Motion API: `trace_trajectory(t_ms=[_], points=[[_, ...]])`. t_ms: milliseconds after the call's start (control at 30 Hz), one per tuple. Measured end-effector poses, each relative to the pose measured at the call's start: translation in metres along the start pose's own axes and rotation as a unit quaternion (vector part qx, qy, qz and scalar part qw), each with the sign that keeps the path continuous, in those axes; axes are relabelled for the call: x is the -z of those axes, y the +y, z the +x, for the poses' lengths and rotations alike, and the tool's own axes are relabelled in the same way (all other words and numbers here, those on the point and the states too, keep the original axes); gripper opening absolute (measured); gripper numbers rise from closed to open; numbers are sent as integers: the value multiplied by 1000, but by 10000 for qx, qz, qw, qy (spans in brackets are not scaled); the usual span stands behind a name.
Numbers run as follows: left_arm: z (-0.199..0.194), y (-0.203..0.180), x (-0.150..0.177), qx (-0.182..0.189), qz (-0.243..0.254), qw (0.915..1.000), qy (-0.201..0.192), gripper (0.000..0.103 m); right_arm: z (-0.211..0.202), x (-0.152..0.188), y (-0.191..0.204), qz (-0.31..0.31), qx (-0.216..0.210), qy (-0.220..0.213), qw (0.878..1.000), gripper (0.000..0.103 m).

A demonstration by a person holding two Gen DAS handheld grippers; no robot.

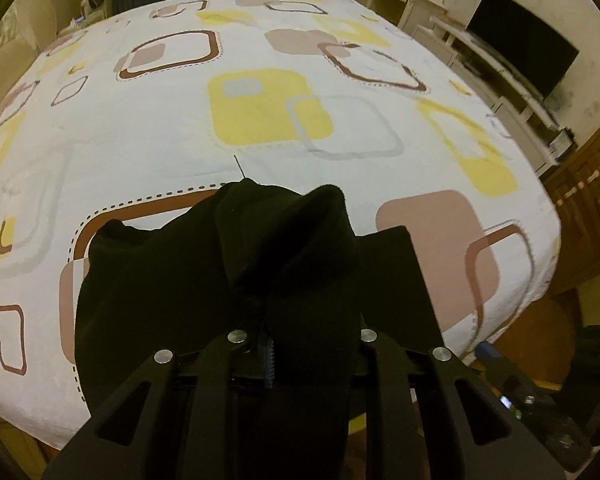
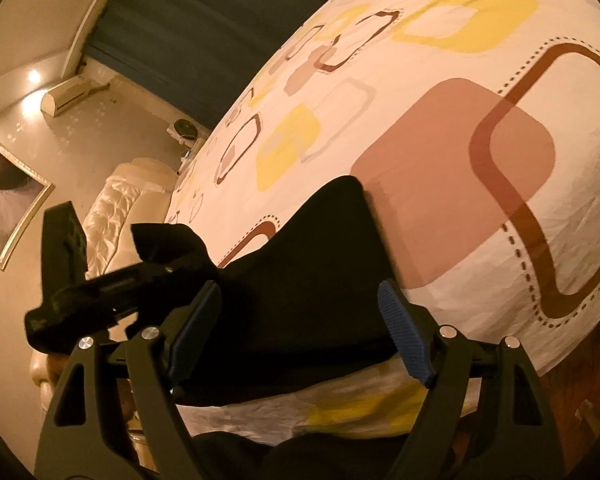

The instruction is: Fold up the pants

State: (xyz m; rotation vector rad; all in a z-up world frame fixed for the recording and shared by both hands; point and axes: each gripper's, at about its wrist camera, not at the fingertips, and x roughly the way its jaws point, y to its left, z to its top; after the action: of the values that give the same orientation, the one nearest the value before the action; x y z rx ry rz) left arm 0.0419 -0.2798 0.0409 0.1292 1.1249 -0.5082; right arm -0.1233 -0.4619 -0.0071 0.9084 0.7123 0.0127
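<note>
Where I look for readable writing, I find only a small illegible mark on the left gripper [image 2: 156,270] body, seen at 9 o'clock in the right wrist view. My left gripper [image 1: 270,354] has its pads pressed together, pinching a bunched fold of the black pants [image 1: 204,264] that rises toward 12 o'clock. My right gripper [image 2: 296,332] has its fingers [image 2: 406,334] spread wide, the pants [image 2: 300,264] lying between them. Beyond lies the patterned bedsheet [image 1: 260,56]; a television [image 1: 524,52] stands at 2 o'clock.
</note>
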Motion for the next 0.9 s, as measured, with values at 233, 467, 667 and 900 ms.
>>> trace_trajectory(t_ms=[233,467,667,900], points=[[16,-21,6,-533,139,9985,2,19,-3,2,-19,200,-22,-20,9998,81],[29,-42,11,-1066,259,9939,-68,19,-8,4,-39,405,-34,-45,9992,81],[42,-56,17,-1454,380,9886,-105,19,-14,10,-52,526,-31,-38,9986,81],[56,-67,23,-1835,527,9815,-158,19,-17,14,-65,691,-7,-21,9976,81]])
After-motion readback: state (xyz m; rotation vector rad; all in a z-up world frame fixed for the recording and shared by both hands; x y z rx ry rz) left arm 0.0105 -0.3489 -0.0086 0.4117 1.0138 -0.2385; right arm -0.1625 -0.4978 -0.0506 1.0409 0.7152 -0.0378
